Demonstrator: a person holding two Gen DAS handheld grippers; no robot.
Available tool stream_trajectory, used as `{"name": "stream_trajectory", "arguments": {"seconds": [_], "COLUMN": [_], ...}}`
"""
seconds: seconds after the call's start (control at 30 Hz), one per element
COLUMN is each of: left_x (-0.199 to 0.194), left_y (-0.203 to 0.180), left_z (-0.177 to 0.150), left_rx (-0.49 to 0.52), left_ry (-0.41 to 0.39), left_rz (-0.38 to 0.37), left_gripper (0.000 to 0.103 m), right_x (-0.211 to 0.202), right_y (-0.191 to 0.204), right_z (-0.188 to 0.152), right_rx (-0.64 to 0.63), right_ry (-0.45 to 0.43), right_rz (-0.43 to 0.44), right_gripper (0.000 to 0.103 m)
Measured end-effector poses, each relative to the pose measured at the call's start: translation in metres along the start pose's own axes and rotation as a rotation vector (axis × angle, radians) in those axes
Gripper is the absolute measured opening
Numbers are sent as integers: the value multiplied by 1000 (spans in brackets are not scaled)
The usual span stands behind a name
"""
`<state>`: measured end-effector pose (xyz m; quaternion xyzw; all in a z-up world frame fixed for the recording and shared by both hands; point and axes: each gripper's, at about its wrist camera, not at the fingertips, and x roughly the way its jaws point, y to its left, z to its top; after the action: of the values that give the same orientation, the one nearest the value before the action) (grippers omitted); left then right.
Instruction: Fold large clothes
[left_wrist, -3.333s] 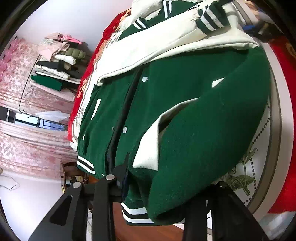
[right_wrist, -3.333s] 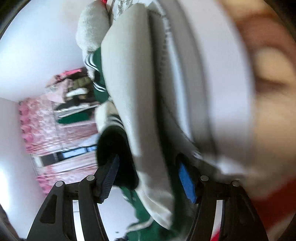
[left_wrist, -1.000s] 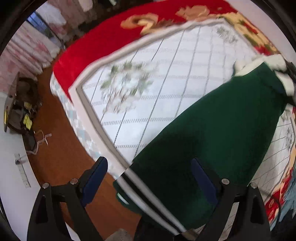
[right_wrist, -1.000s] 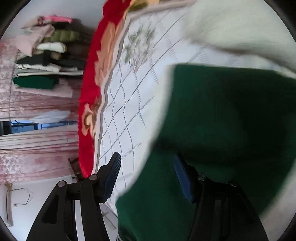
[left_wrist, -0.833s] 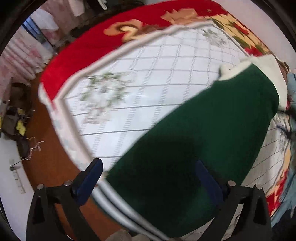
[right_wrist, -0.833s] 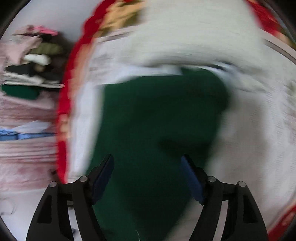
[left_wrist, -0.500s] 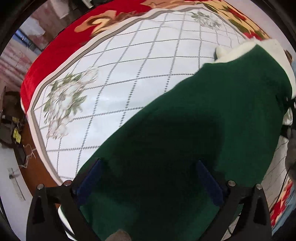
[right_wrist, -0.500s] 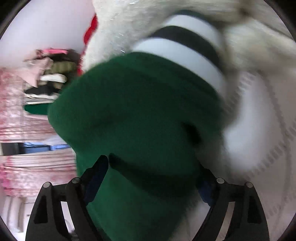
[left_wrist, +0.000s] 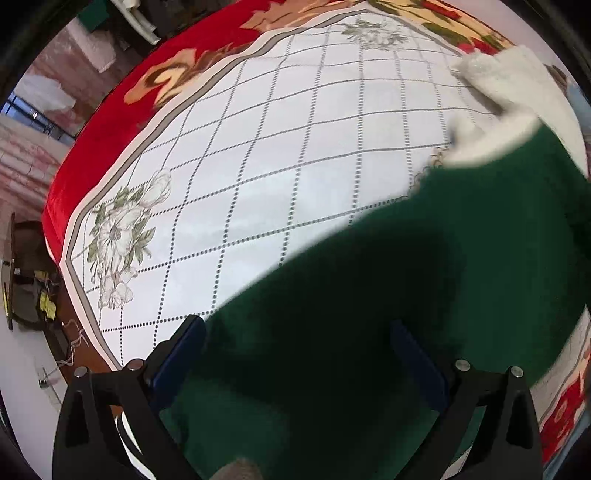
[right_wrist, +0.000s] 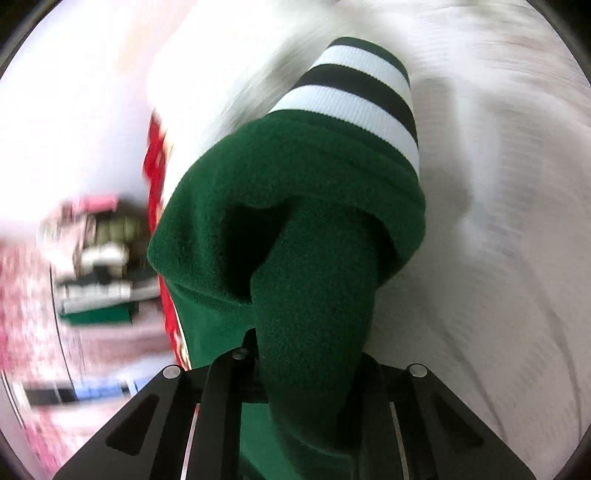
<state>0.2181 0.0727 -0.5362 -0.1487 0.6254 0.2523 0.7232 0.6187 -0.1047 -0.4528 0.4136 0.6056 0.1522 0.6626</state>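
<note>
In the left wrist view, the floor and some clutter sit at the far left edge, then the bed (left_wrist: 258, 177) under its white quilted cover, which has a dotted grid, a flower print near the left corner and a red floral border. The left hand-held gripper (left_wrist: 295, 354) stands wide apart over the green jacket (left_wrist: 406, 295), its blue-padded fingers (left_wrist: 177, 354) spread with nothing pinched between them; the dark green cloth lies on the bed across the lower right of the view, and its cream fleece part (left_wrist: 509, 96) reaches toward the upper right. In the right wrist view, a blurred stack of folded clothes (right_wrist: 96, 269) shows at the left, then the red bed border. The right hand-held gripper (right_wrist: 306, 369) is clamped narrowly on a bunched fold of the green jacket (right_wrist: 295, 221), whose white-and-dark striped ribbed band (right_wrist: 354, 85) sits at the top, with blurred white fabric to the right.
</note>
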Motion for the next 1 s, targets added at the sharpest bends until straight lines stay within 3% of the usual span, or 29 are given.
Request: {"name": "stream_trajectory", "arguments": {"seconds": [0.17,0.23,0.3,0.37,0.43,0.5,0.63,0.77,0.9,1.0], "left_x": [-8,-11,-15,-20,-26,-29,-20,5,31,40], "left_y": [-19,-27,-34,-41,-48,-53,-63,-64,-56,-48], "left_z": [-3,-7,-10,-17,-24,-33,-55,-71,-78,-78], "left_rx": [46,65,86,109,130,144,165,176,149,128], "left_ry": [-15,-22,-28,-30,-33,-27,8,51,100,106], "left_rz": [-27,-31,-32,-27,-29,-28,-26,-3,-6,-14], "left_gripper": [103,103,103,103,103,103,103,103,103,103], "right_x": [-124,-162,-185,-196,-209,-218,-252,-271,-213,-147], "right_y": [-94,-126,-148,-169,-180,-181,-162,-118,-59,-19], "right_z": [-58,-87,-112,-129,-141,-147,-165,-157,-128,-112], "right_rx": [244,315,334,327,308,244,83,-99,-268,-376], "right_ry": [-179,-208,-210,-165,-100,-38,-41,-97,-47,6], "right_rz": [-105,-145,-188,-257,-317,-406,-589,-617,-525,-516], "right_gripper": [16,16,21,36,44,57,58,58,58,57]}}
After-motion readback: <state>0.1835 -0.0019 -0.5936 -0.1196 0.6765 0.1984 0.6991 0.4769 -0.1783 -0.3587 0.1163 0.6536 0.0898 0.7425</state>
